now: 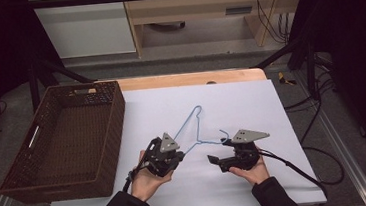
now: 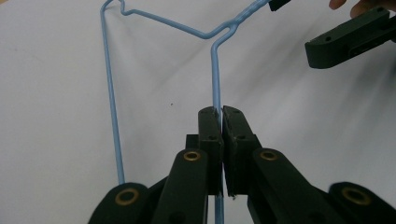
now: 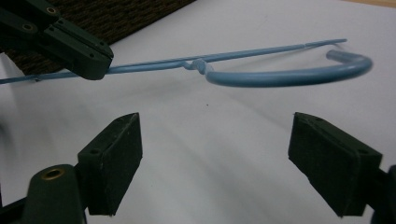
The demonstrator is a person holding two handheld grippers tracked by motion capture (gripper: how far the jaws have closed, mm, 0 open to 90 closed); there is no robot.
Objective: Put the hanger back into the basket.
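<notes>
The person's left gripper (image 1: 176, 159) is clamped tight on one wire arm of the blue wire hanger (image 1: 195, 127), pinning it steady over the white table sheet (image 1: 251, 102) just right of the empty wicker basket (image 1: 63, 138). To its right, the right gripper (image 1: 215, 160) stands wide apart, grasping nothing, lined up short of the hanger's hook (image 3: 289, 74), probably to take it.
</notes>
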